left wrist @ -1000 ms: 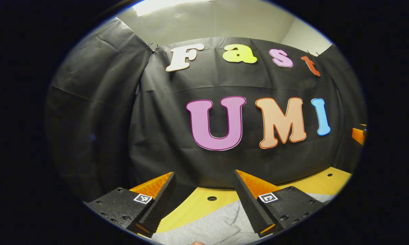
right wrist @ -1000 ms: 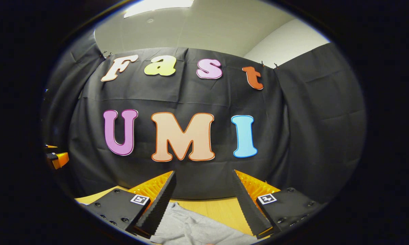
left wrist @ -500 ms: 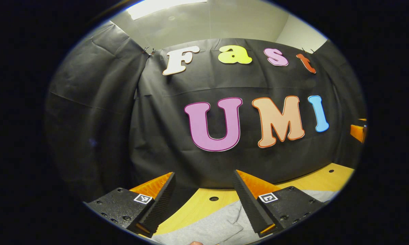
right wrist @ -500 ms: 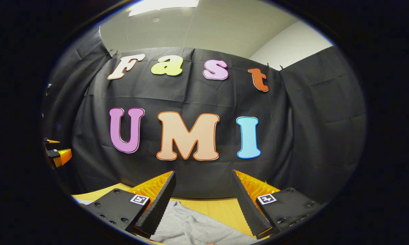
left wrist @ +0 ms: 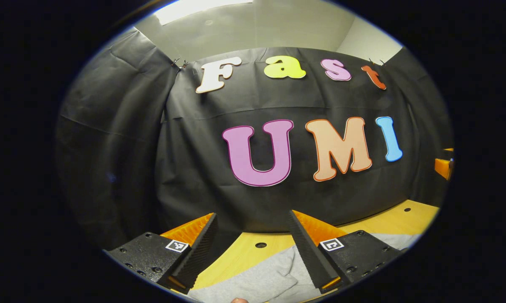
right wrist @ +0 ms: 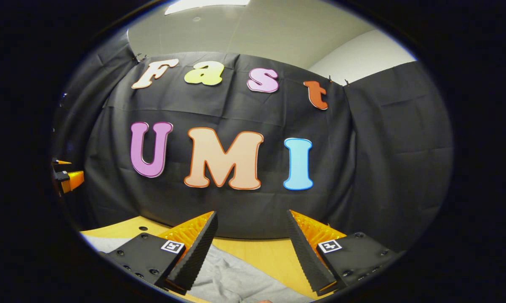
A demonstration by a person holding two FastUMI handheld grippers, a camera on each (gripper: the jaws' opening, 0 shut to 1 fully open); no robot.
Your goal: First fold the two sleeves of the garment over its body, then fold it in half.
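Both grippers held above a grey garment on a wooden table.

Left gripper view: the left gripper (left wrist: 253, 246) is spread apart, grasping nothing; the garment (left wrist: 261, 280) lies on the table (left wrist: 404, 219) below, possibly a sleeve.
Right gripper view: the right gripper (right wrist: 251, 246) is likewise released; grey fabric lies beneath.

The soft grey knit-cloth garment (left wrist: 261, 280) looks matt and gently rumpled. Beneath it, the yellow wooden tabletop (left wrist: 244, 252) is smooth with a faint sheen. The black booth cloth (right wrist: 383, 168) is matt and creased. The left claw (left wrist: 253, 244) has ridged, rough-looking fingers (left wrist: 200, 248).
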